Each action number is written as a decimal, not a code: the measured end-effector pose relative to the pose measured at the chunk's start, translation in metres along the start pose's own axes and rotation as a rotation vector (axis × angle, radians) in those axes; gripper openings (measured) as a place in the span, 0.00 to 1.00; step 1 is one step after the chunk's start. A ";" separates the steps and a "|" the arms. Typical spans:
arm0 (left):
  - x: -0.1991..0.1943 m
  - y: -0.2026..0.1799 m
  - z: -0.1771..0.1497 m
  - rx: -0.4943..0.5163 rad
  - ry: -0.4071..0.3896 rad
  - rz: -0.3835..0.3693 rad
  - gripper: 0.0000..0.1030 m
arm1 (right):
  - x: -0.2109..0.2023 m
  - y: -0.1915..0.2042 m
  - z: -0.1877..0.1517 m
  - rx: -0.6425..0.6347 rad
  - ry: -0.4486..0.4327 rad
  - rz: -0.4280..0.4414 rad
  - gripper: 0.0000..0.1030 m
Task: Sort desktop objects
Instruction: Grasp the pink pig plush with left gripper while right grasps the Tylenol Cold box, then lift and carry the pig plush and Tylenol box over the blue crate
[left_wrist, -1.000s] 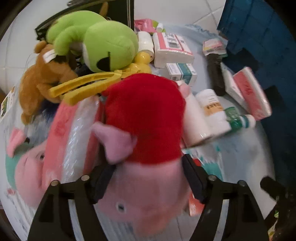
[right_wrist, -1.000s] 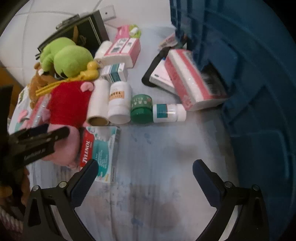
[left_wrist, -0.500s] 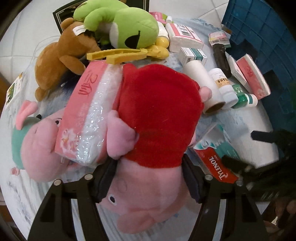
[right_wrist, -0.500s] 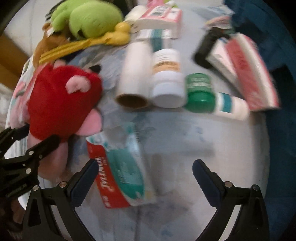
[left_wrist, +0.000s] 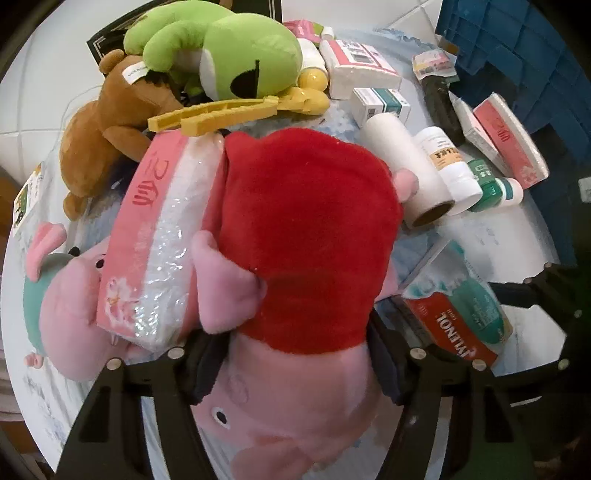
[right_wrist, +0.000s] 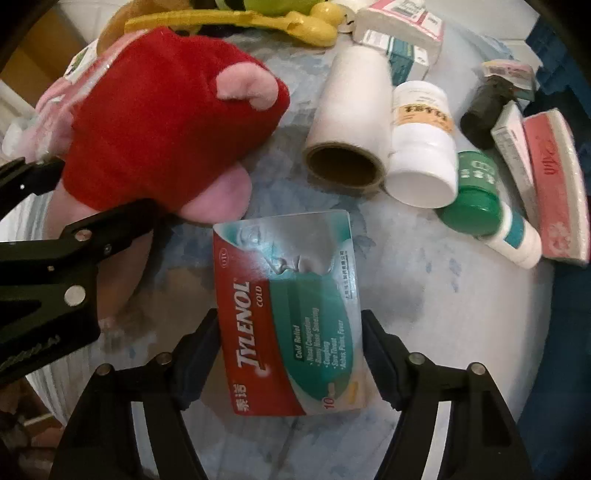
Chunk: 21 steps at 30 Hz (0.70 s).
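Observation:
My left gripper (left_wrist: 295, 362) is shut on a pink pig plush in a red dress (left_wrist: 306, 236), its fingers pressing the plush's neck from both sides. The plush also shows in the right wrist view (right_wrist: 166, 110), with the left gripper's black fingers (right_wrist: 92, 236) at its lower left. My right gripper (right_wrist: 291, 354) has closed onto a red and teal Tylenol box (right_wrist: 291, 314) lying on the table, one finger against each long side. The box shows in the left wrist view (left_wrist: 458, 321) too.
A paper roll (right_wrist: 351, 129), a white bottle (right_wrist: 421, 147), a green-capped bottle (right_wrist: 476, 195) and pink tissue packs (right_wrist: 557, 192) lie beyond the box. Green (left_wrist: 221, 55) and brown (left_wrist: 110, 122) plush toys, a yellow clip (left_wrist: 229, 110), a pink tissue pack (left_wrist: 155, 240) and a blue crate (left_wrist: 535, 55) are around.
The right gripper has moved in over the Tylenol box and closed from wide open onto its sides. The left gripper keeps its hold on the pig plush, drawn back slightly.

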<state>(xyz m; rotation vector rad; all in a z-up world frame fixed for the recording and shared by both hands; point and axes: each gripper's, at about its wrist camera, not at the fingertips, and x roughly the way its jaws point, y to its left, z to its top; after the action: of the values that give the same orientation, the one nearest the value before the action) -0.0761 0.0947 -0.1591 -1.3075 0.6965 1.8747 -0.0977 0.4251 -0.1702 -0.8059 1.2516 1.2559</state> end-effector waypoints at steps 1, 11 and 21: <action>-0.003 0.000 -0.001 -0.003 -0.003 -0.003 0.64 | -0.005 -0.002 -0.002 0.004 -0.012 0.000 0.71; -0.072 -0.015 -0.021 0.018 -0.168 0.013 0.64 | -0.092 -0.015 -0.024 0.057 -0.233 -0.029 0.71; -0.153 -0.034 -0.037 0.026 -0.356 0.005 0.64 | -0.188 0.003 -0.060 0.095 -0.477 -0.110 0.71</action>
<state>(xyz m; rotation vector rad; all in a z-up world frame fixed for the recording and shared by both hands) 0.0040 0.0457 -0.0280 -0.9205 0.5348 2.0247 -0.0891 0.3246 -0.0010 -0.4610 0.8615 1.2001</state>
